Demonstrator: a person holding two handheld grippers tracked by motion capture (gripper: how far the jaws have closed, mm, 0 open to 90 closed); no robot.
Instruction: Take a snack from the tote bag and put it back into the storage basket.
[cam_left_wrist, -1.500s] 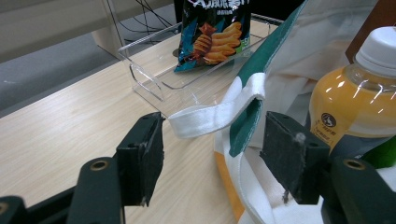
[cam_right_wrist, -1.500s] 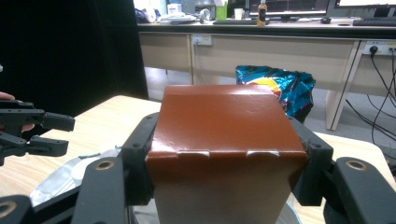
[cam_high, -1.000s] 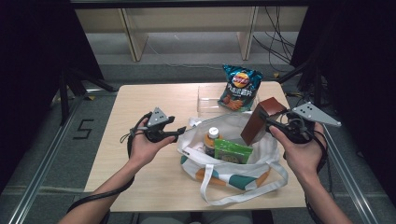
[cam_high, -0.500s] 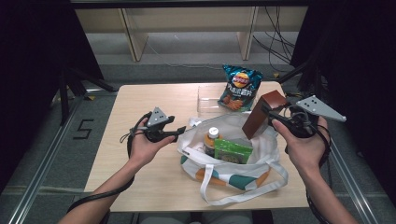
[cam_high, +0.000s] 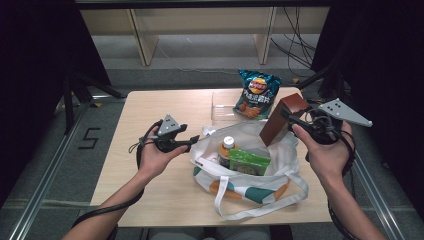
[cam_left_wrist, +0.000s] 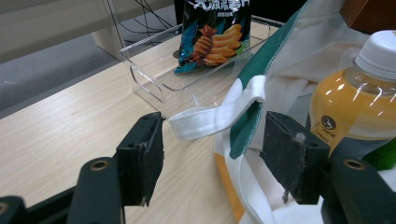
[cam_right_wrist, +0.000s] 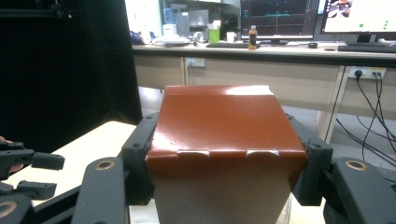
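Between the jaws of the right gripper (cam_right_wrist: 219, 154) sits a reddish-brown box (cam_right_wrist: 219, 135), clamped at both side walls, its glossy top flap facing the camera that rides on that gripper; no print can be read on the faces that show. From the high view the box (cam_high: 282, 119) is held tilted, its lower end over the far right rim of the white tote bag (cam_high: 250, 187), just ahead of the right gripper (cam_high: 295, 121). Off to that gripper's far side, a blue chip bag (cam_high: 256, 93) leans in a clear plastic tray (cam_high: 220, 107); its front carries a round red-and-yellow logo and pictures of ridged chips, and the large characters across its top (cam_left_wrist: 223, 4) are cut off and cannot be read. The left gripper (cam_high: 192, 143) rests at the near left edge of the tote, its jaws standing wide apart with nothing pressed; in the left gripper view a white strap (cam_left_wrist: 219, 114) of the bag and its green-trimmed rim lie in the gap without touching either pad. Just to the right of that gap stands an orange drink bottle (cam_left_wrist: 357, 100) with a white cap (a small round dark emblem on its label, too small to read), and beside it in the bag lies a green packet (cam_high: 248, 161) whose print is illegible. On the floor left of the table, a "5" (cam_high: 89, 138) is marked.
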